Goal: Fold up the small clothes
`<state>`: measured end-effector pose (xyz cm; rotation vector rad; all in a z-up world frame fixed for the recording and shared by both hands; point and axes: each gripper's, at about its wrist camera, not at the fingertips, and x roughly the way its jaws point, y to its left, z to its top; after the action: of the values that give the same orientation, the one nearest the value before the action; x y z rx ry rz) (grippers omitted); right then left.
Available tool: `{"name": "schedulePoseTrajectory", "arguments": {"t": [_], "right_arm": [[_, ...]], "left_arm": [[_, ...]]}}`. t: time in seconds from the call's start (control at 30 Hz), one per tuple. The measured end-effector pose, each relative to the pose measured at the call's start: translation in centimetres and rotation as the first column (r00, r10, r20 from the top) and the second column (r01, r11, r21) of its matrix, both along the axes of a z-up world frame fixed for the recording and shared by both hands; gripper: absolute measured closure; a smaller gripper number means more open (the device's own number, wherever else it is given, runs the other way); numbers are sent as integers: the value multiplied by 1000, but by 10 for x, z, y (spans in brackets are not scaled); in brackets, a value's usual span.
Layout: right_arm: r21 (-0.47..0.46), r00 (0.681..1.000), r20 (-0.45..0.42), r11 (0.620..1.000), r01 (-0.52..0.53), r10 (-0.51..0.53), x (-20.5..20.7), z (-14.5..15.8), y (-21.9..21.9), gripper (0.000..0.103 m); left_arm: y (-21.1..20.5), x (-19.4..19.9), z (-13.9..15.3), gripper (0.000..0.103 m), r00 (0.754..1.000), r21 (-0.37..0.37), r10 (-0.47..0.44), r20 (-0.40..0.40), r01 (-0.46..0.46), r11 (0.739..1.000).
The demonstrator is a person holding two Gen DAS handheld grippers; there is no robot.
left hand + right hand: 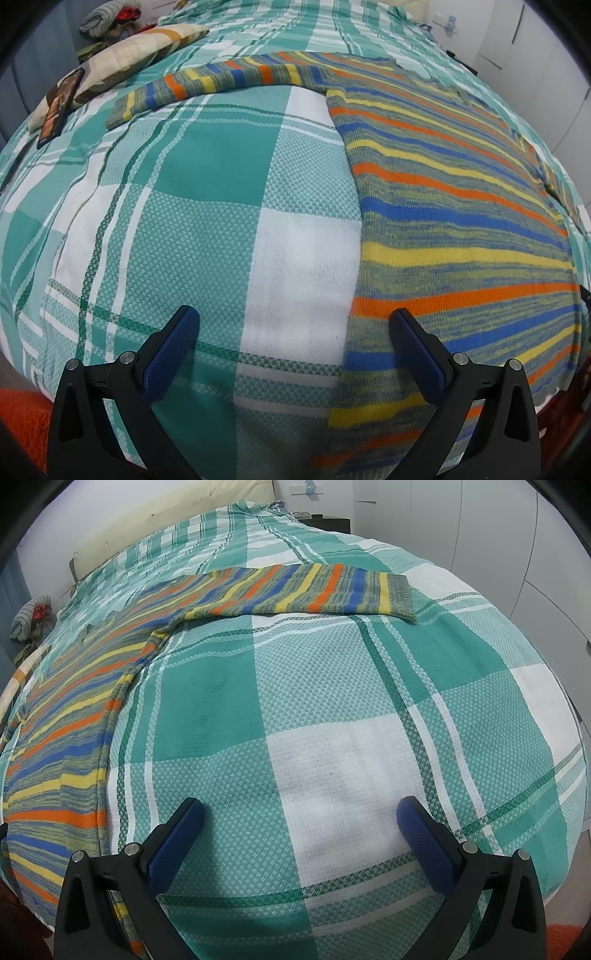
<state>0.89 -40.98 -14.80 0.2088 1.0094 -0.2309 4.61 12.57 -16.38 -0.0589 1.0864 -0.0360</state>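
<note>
Since the striped sweater lies flat and unfolded on the checked bedspread, the step in hand looks like the first fold, with nothing gripped yet. The left gripper is spread wide and empty; the sweater's near side edge runs between its fingers, its right finger over the knit and its left finger over bare bedspread. The right gripper is likewise released, both fingers over the bedspread, with the sweater's other side edge just outside its left finger.

To fold well, I would judge that each gripper should pinch a single layered edge of the knit without catching the bedspread beneath (the weave looks loose enough to snag). The sleeves are the natural start: the left sleeve stretches far ahead of the left fingers, the right sleeve far ahead of the right fingers, and each wants bringing across the body so the cuff lands squarely. Lifting low and laying down gently should keep the stripes unwrinkled.

The sweater's hem is cut off at the lower frame edges, and the collar is too distorted to read. Whether the back layer is smooth cannot be told. Ahead and left of the left fingers, a pillow bears a dark flat object, possibly a phone.
</note>
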Motion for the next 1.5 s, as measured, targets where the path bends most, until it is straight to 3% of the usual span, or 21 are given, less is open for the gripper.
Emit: {"name": "schedulePoseTrajectory", "arguments": {"t": [1.5], "right_arm": [[-13,1000,7,1000,0,0,1,0,3,0]], "left_arm": [[0,-1,-1,0,1000,9,-7,13,7,1000]]}}
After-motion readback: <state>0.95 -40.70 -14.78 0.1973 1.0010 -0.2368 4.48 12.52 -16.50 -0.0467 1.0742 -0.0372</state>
